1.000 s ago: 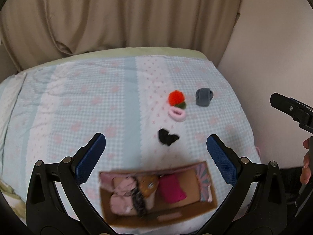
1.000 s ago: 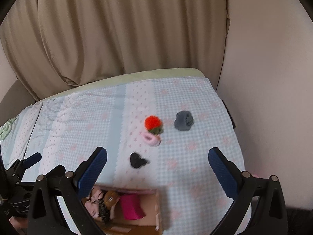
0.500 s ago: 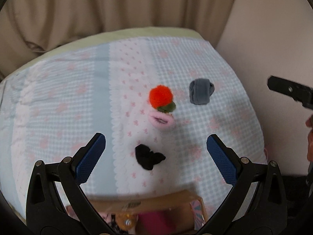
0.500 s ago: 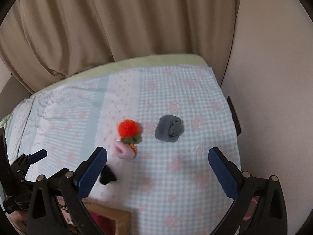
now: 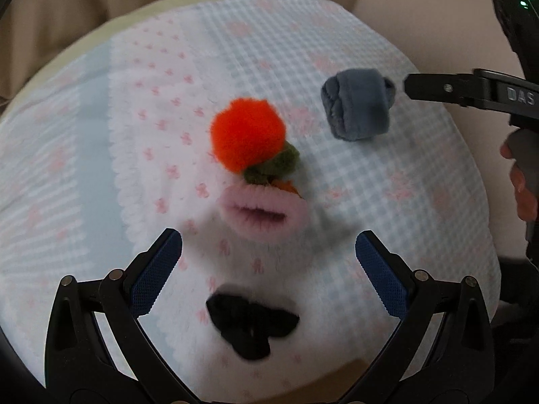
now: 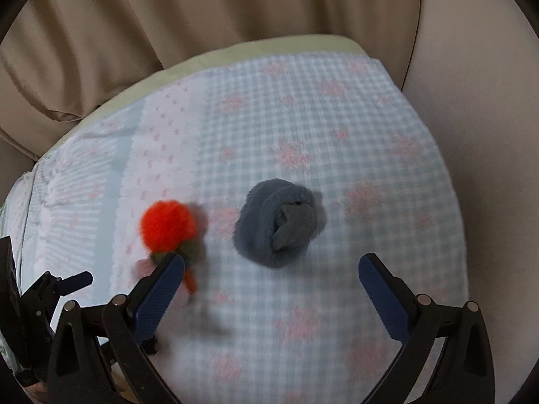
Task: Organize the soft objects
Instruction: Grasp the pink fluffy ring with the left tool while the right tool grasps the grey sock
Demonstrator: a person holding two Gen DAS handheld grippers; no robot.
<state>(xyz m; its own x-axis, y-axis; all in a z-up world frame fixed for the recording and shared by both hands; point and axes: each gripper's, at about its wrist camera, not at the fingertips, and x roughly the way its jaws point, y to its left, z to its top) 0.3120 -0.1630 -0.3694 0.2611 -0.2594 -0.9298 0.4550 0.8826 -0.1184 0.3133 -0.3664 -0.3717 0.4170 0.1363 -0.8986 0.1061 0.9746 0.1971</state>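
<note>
Bedroom in a home, seen over a made bed.

Soft bed (image 6: 337,320) filling the middle of both views, spread with a pale blue gingham quilt (image 5: 387,181) sprinkled with pink flowers and a white panel of tiny pink bows. Pale green sheet edge (image 6: 269,45) peeping out at 12 o'clock. Beige curtains (image 6: 202,10) hanging in heavy folds from 10 to 12 o'clock, plain cream wall (image 6: 471,84) at 2 to 3 o'clock. Small soft things lying loose on the quilt: fluffy orange pompom (image 5: 247,134), rolled grey socks (image 6: 278,224), pink scrunchie (image 5: 264,213), black scrunchie (image 5: 251,325).
</note>
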